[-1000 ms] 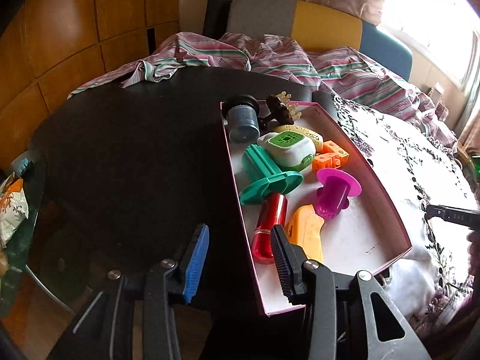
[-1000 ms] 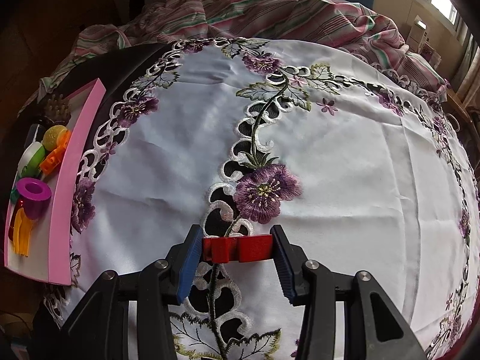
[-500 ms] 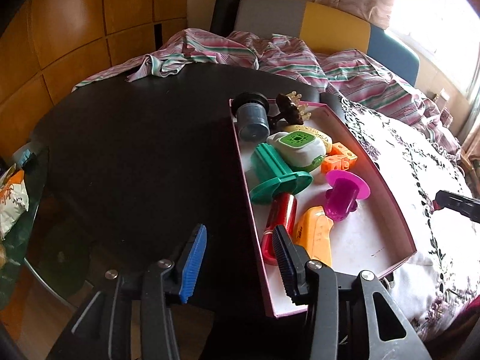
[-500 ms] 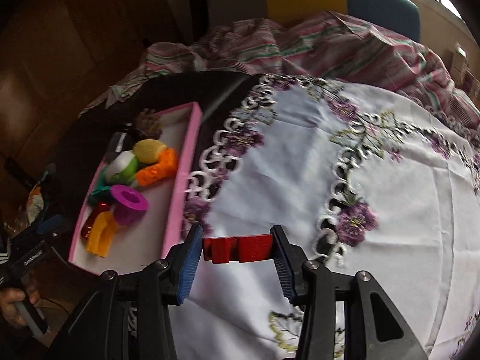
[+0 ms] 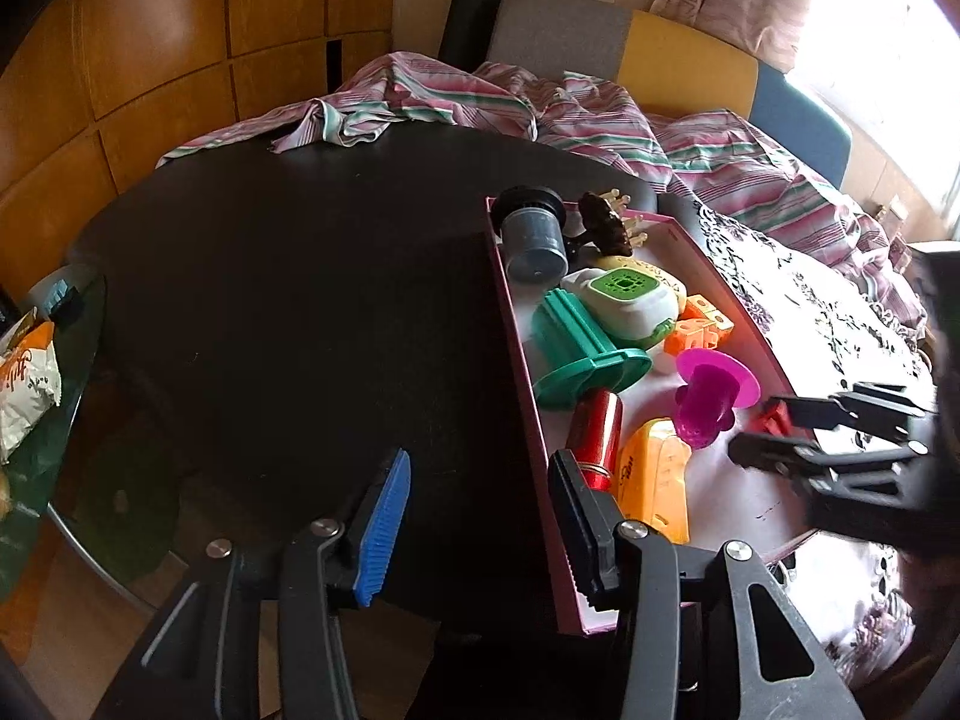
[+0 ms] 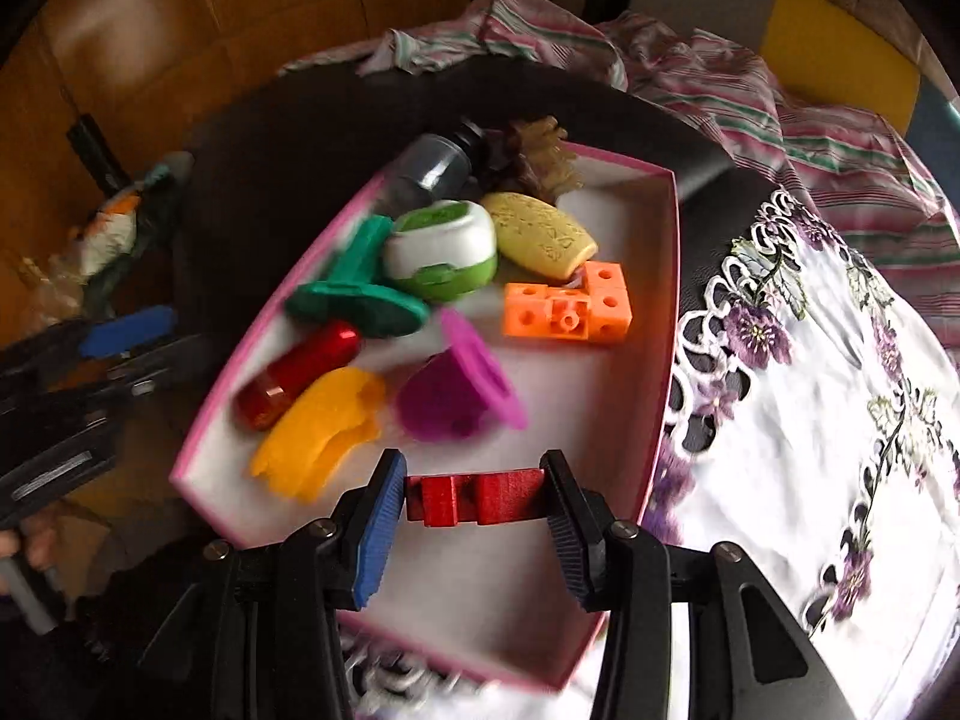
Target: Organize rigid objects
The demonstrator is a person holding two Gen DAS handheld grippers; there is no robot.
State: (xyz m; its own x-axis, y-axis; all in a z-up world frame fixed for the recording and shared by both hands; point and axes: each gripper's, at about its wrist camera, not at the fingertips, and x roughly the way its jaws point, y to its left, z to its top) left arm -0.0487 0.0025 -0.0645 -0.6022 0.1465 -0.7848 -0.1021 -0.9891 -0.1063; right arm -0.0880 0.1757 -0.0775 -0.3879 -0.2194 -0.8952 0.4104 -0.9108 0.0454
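Holding a red block (image 6: 477, 498) tight between the two pads of the right gripper (image 6: 474, 501), up in the air over the near end of the pink box (image 6: 669, 324). Showing up in the left wrist view too, as a blurry black shape (image 5: 840, 438) at the right side of the box (image 5: 522, 372), with a bit of red (image 5: 771, 417) peeking out at its tip.

Opening up the left gripper (image 5: 480, 516) a little more right now, with nothing between the pads. Hanging over the dark table (image 5: 288, 300), with the black finger (image 5: 576, 516) just over the left wall of the box and the blue pad (image 5: 384, 522) out over bare table.

Sitting in the box, all close together:
- a grey cup (image 6: 435, 165) and a brown hair clip (image 6: 534, 159) at the far end
- a white and green gadget (image 6: 441, 249) leaning on a green spool (image 6: 360, 291)
- a yellow oval thing (image 6: 540, 234) right beside the gadget
- an orange block with holes (image 6: 567, 306) near the right wall
- a purple spool (image 6: 462, 387) in the middle
- a red shiny tube (image 6: 297, 375) and an orange plastic piece (image 6: 318, 429) near the left wall

Lying just to the right of the box, a white cloth with purple flowers (image 6: 810, 420). Bunched up behind the table, a striped cloth (image 5: 540, 114).
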